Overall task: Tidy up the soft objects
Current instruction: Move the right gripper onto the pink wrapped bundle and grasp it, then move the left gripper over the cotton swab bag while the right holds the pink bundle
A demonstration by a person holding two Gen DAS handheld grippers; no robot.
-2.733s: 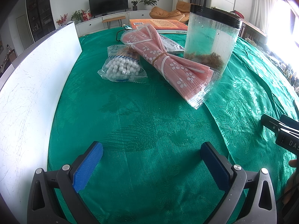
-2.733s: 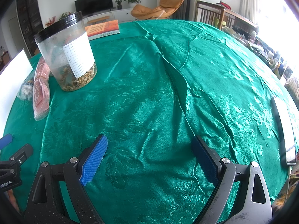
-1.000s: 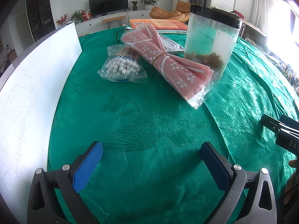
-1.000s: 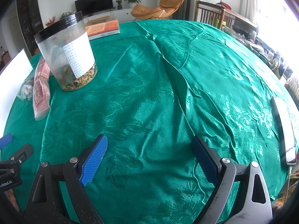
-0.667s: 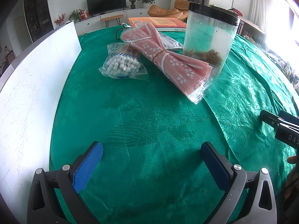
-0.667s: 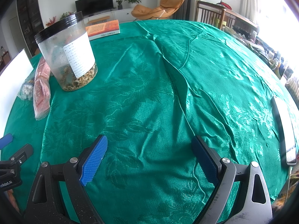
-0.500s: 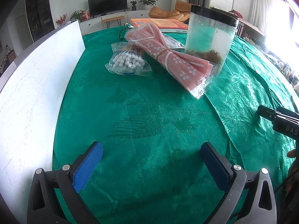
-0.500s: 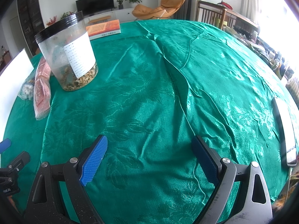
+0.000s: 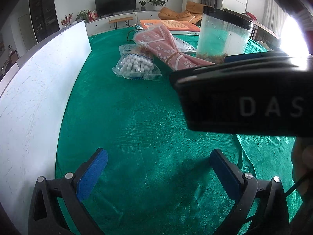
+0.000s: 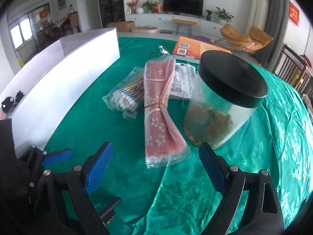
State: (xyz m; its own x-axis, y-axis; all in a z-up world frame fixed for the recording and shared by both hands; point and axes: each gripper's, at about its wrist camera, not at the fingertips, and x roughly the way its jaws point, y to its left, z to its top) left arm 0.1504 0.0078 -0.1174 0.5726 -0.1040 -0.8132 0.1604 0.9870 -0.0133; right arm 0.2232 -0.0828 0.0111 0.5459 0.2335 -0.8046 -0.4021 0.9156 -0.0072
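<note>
A pink flowered packet bundle (image 10: 158, 117), tied with a band, lies on the green tablecloth (image 10: 195, 186). A clear bag of cotton swabs (image 10: 125, 98) lies to its left. My right gripper (image 10: 156, 150) hangs over the bundle's near end. Its jaws are wide but closing, and the pads touch nothing. My left gripper (image 9: 158, 154) is open and empty above bare cloth. From there the bundle (image 9: 172, 52) and the swab bag (image 9: 135, 66) lie farther back. The right gripper's black body (image 9: 244, 94) crosses that view from the right.
A clear jar with a black lid (image 10: 221, 101) stands right of the bundle, touching it. A white box wall (image 10: 58, 90) runs along the left. An orange book (image 10: 193, 48) and a white paper packet (image 10: 182, 82) lie behind. A hand (image 9: 301, 168) shows at the lower right.
My right gripper has swung left from the bare cloth to the bundle and rolled, and now fills the right of the left wrist view. My left gripper barely moved.
</note>
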